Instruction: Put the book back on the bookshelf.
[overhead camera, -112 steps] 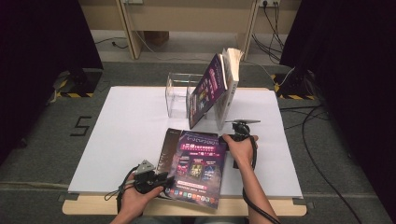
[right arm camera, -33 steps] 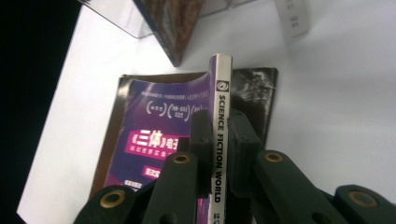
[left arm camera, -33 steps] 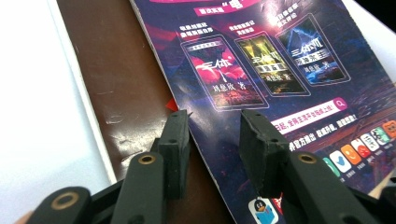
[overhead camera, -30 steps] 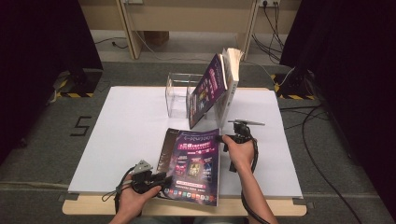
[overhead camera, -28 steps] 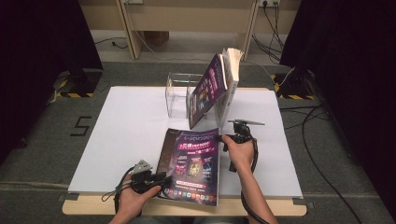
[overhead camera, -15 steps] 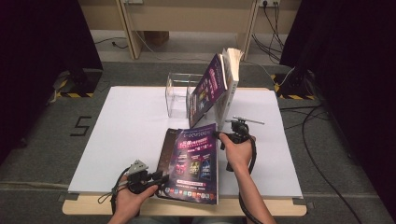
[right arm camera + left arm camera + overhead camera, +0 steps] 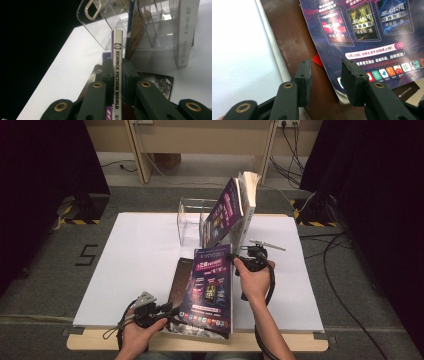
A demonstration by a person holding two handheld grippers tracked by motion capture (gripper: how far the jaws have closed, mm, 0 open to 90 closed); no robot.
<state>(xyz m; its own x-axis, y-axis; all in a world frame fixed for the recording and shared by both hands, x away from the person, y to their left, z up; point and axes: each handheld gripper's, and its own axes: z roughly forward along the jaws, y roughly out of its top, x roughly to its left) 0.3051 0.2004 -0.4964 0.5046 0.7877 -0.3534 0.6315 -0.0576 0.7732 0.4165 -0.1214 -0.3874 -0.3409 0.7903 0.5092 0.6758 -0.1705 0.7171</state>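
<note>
A purple magazine [image 7: 212,287] with a white spine [image 7: 117,75] is tilted up off the table, its spine edge raised. My right gripper [image 7: 234,259] [image 7: 117,67] is shut on that spine, one pad on each side. Under the magazine a brown-covered book [image 7: 181,275] [image 7: 294,37] lies flat. At the magazine's lower left corner my left gripper [image 7: 172,312] [image 7: 327,75] is open. Its jaws have just been opening. The magazine's edge runs through the gap between them and neither pad presses on it.
A clear plastic holder [image 7: 192,217] [image 7: 105,30] stands at the back of the white table sheet [image 7: 135,255]. A purple magazine [image 7: 225,217] and a white book [image 7: 247,205] lean in it. The table's front edge lies close to my left hand.
My right gripper has risen with the magazine's spine, so the magazine tilts steeper and the brown book beneath shows at its left. The left hand has stayed in place.
</note>
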